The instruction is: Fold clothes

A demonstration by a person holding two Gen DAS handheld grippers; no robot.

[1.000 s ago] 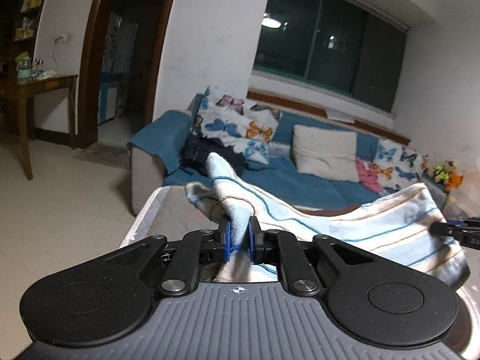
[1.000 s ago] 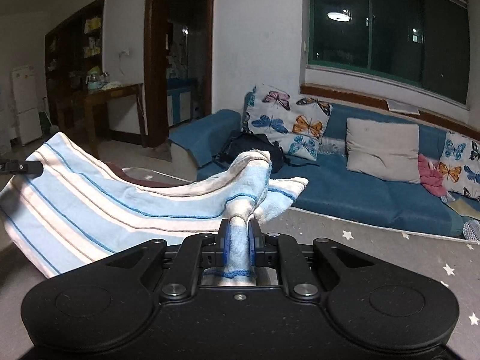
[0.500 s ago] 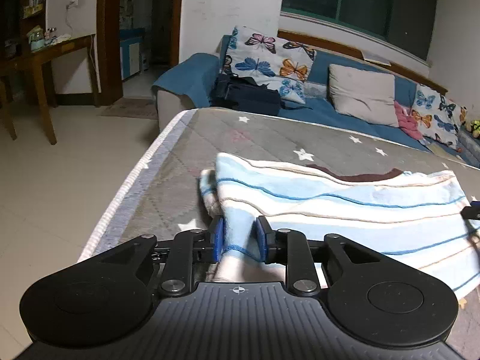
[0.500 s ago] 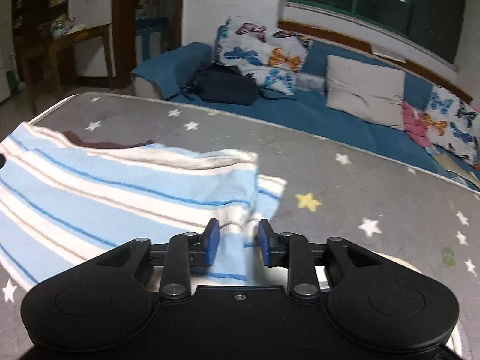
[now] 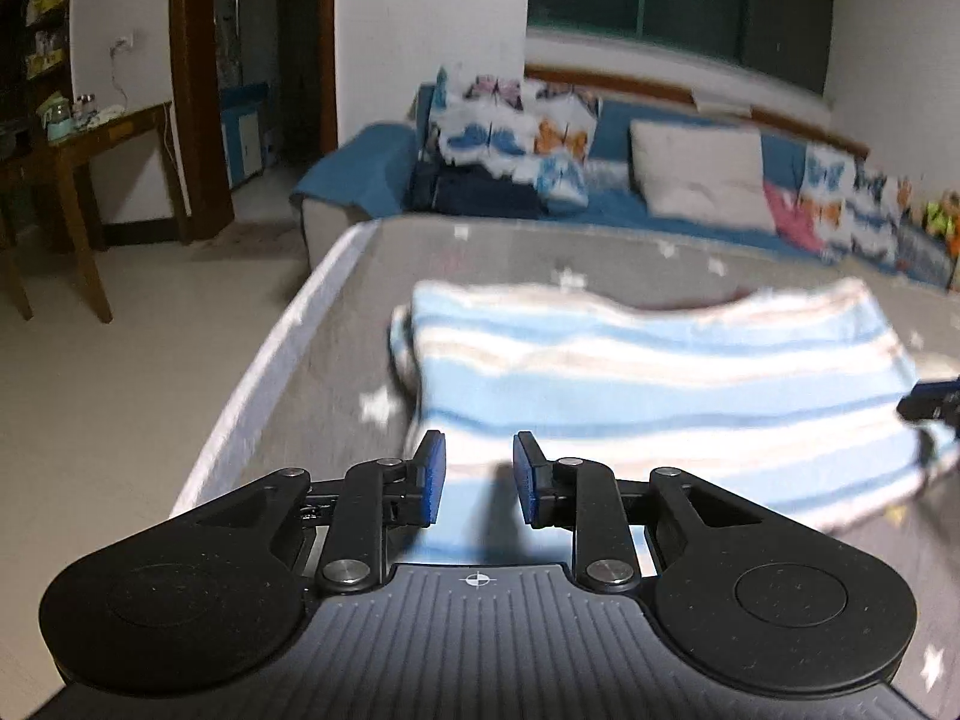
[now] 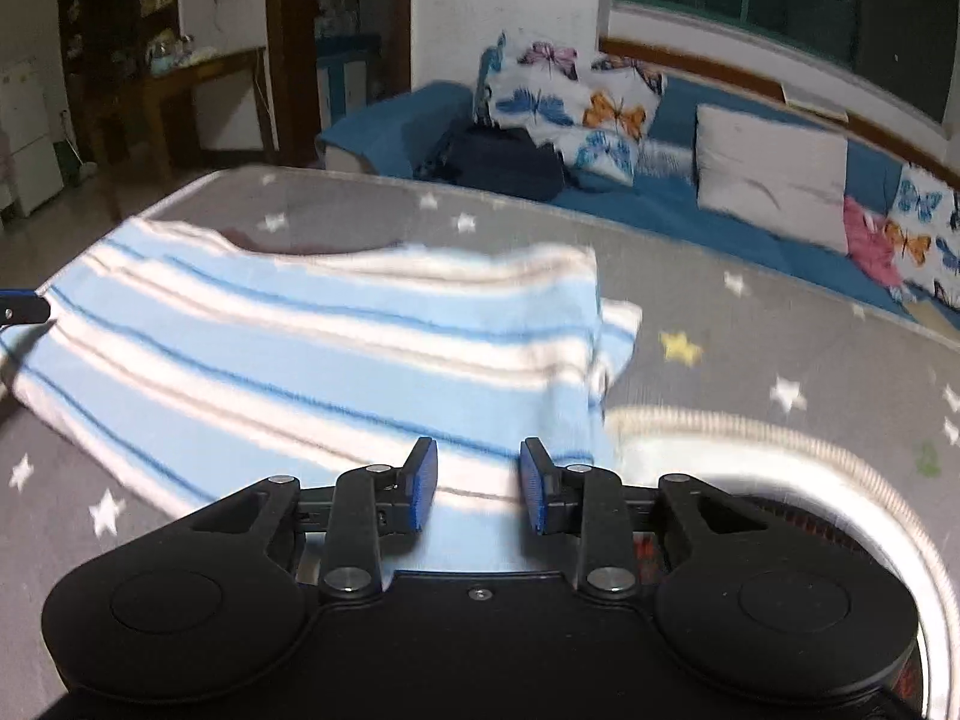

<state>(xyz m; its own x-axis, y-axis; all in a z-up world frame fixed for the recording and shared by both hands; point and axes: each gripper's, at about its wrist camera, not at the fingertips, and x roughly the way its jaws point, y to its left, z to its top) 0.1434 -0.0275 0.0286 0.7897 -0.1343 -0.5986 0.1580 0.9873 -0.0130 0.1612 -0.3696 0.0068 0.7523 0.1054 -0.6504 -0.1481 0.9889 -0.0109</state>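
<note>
Left wrist view is showing my left gripper (image 5: 474, 477) standing wide and holding nothing, while one second ago it was pinching a raised corner of the striped cloth (image 5: 648, 396). My right gripper (image 6: 477, 483) is doing the same: its jaws are now apart too. The cloth is lying doubled over on the grey mattress (image 6: 750, 324), its near edge just under my fingers. I am judging that one fold is laid and released; the pictures are blurred, so neatness is unclear.
</note>
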